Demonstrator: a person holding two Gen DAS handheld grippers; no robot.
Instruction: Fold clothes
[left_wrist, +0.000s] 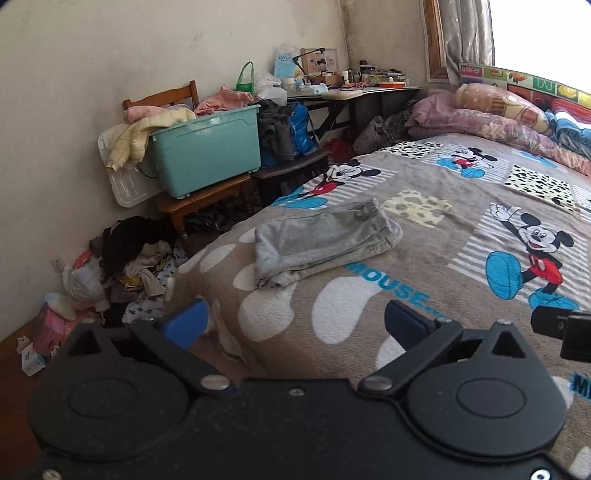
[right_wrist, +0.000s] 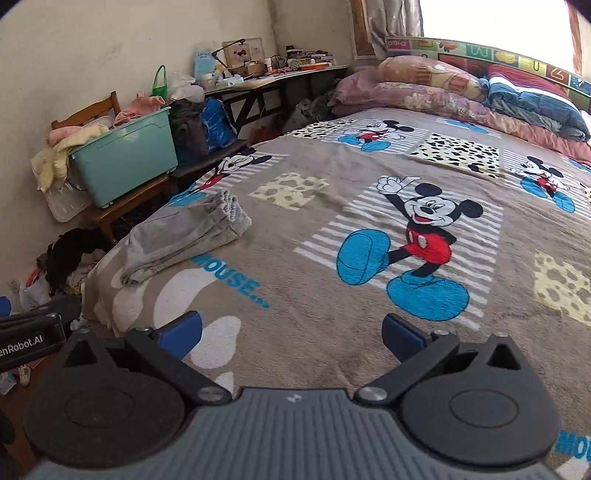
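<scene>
A folded grey garment (left_wrist: 321, 240) lies near the left edge of the bed, on the Mickey Mouse blanket (left_wrist: 443, 229). In the right wrist view the same grey garment (right_wrist: 184, 236) sits at the left, beyond the gripper. My left gripper (left_wrist: 295, 325) hovers above the blanket short of the garment, open, nothing between its blue pads. My right gripper (right_wrist: 291, 336) is also open and empty over the blanket (right_wrist: 332, 206), to the right of the garment. Part of the right gripper's body (left_wrist: 569, 332) shows at the right edge of the left wrist view.
A pile of loose clothes (left_wrist: 129, 266) lies on the floor left of the bed. A teal bin (left_wrist: 207, 147) with clothes rests on a wooden chair (left_wrist: 199, 199). Pillows and quilts (left_wrist: 498, 114) are stacked at the bed's head. A cluttered desk (left_wrist: 354, 88) stands by the wall.
</scene>
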